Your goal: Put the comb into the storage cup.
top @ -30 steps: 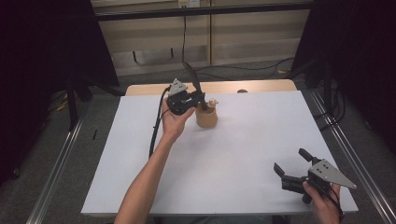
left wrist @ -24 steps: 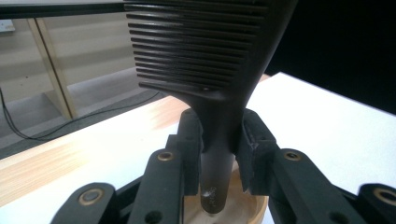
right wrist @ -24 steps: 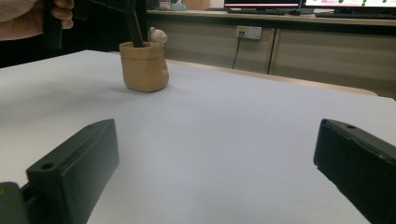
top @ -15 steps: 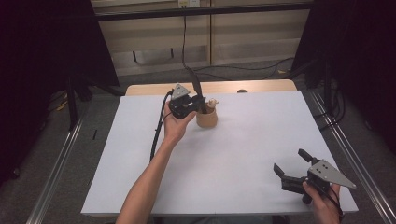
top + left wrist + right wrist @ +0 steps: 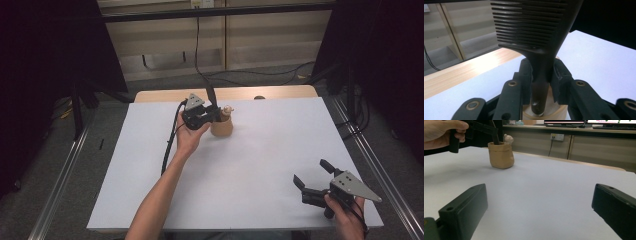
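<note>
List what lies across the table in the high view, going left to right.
Trailing black cable → left tool clamped on the dark comb → tan pot → right tool, open near the front right corner.

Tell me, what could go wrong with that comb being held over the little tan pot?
The left gripper pinches the comb only by its narrow handle, so it might twist or slip. The comb's end sits inside the small pot, so a sideways pull could tip it. The right gripper rests far off, open, too distant to steady the pot.
</note>
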`<control>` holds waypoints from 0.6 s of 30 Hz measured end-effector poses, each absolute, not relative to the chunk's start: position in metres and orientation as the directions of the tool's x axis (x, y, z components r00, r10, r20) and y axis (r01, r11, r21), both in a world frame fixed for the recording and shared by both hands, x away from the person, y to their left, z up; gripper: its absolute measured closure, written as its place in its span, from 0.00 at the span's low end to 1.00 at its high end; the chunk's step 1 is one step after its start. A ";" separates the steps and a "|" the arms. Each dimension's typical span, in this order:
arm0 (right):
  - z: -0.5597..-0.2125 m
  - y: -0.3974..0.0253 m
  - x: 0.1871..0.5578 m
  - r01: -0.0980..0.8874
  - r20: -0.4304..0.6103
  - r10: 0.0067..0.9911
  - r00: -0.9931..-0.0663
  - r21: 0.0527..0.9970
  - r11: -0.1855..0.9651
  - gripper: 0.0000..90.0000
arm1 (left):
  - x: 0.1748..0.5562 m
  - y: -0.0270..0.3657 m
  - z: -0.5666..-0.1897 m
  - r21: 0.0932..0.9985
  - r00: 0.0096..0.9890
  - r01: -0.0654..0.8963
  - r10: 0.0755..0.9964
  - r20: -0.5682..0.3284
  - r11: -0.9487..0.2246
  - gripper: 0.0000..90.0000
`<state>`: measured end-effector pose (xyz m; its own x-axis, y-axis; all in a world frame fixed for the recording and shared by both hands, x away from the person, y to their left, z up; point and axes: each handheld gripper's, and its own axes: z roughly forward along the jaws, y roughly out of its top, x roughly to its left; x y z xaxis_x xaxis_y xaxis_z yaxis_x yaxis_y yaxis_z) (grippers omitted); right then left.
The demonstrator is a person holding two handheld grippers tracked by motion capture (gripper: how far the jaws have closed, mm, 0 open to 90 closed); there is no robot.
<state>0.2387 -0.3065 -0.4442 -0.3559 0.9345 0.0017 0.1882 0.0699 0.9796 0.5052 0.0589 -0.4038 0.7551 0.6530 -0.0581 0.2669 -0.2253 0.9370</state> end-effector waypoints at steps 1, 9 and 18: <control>-0.444 -0.307 0.239 0.188 0.000 0.934 -0.357 0.979 0.072 0.00 | 0.505 0.059 -0.404 0.937 0.754 0.267 0.654 -0.057 -0.226 0.81; -0.444 -0.306 0.239 0.185 -0.001 0.931 -0.364 0.980 0.074 0.00 | 0.505 0.060 -0.409 0.928 0.755 0.266 0.655 -0.033 -0.260 0.81; -0.445 -0.305 0.239 0.186 0.001 0.930 -0.368 0.980 0.073 0.00 | 0.506 0.061 -0.416 0.926 0.757 0.272 0.652 -0.037 -0.263 0.81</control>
<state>0.2387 -0.3052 -0.4446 -0.3678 0.9299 0.0006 0.1861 0.0730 0.9798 0.5057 0.0611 -0.4159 0.7572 0.6521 -0.0370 0.2718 -0.2631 0.9257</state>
